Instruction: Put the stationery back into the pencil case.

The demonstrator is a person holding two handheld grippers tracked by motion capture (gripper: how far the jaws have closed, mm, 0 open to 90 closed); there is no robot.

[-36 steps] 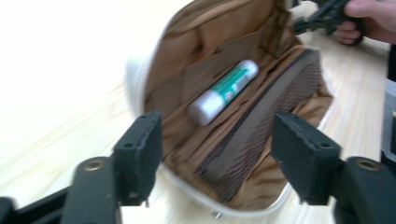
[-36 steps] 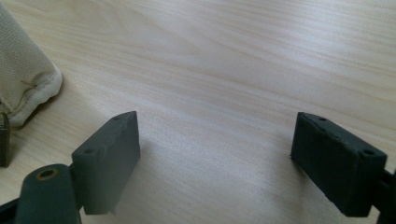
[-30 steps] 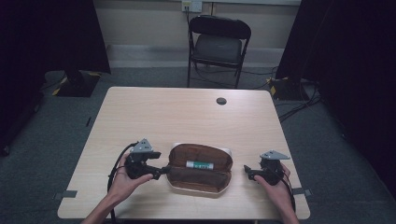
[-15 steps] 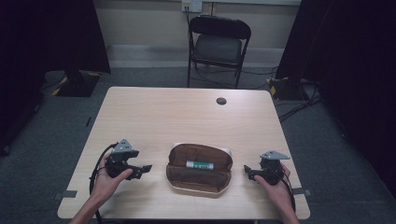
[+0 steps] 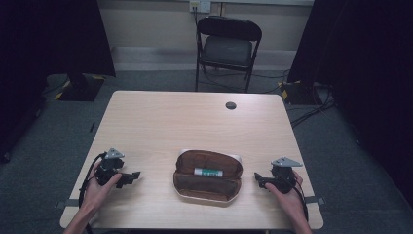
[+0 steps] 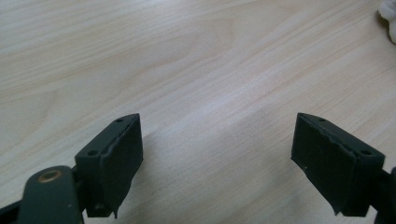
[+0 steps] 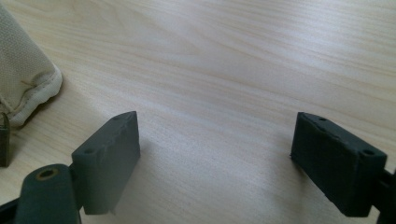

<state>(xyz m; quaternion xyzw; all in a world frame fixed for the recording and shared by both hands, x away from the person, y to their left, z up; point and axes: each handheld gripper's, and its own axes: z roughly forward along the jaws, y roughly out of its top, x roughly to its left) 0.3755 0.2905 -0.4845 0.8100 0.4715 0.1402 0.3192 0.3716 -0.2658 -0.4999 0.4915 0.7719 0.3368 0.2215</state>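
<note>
An open brown pouch (image 5: pixel 208 181) with a pale outer rim lies near the table's front edge, and a green-and-white tube (image 5: pixel 208 171) rests inside it. My left gripper (image 5: pixel 130 176) sits well to the pouch's left, open, pointing toward it. In the left gripper view the left gripper (image 6: pixel 217 144) has only bare wood between its jaws, and a bit of the pale pouch edge (image 6: pixel 390 18) shows at top right. My right gripper (image 5: pixel 259 178) lies open just right of the pouch. In the right gripper view the right gripper (image 7: pixel 215 144) holds nothing, with the pouch's beige corner (image 7: pixel 23 84) at its left.
The light wooden table (image 5: pixel 195 126) has a small black round cap (image 5: pixel 231 105) near its far edge. A black folding chair (image 5: pixel 228 48) stands beyond the table. Both hands rest close to the front edge.
My left gripper has drawn back to the left, away from the pouch's left end where it was a second ago. The right gripper and the pouch have stayed put.
</note>
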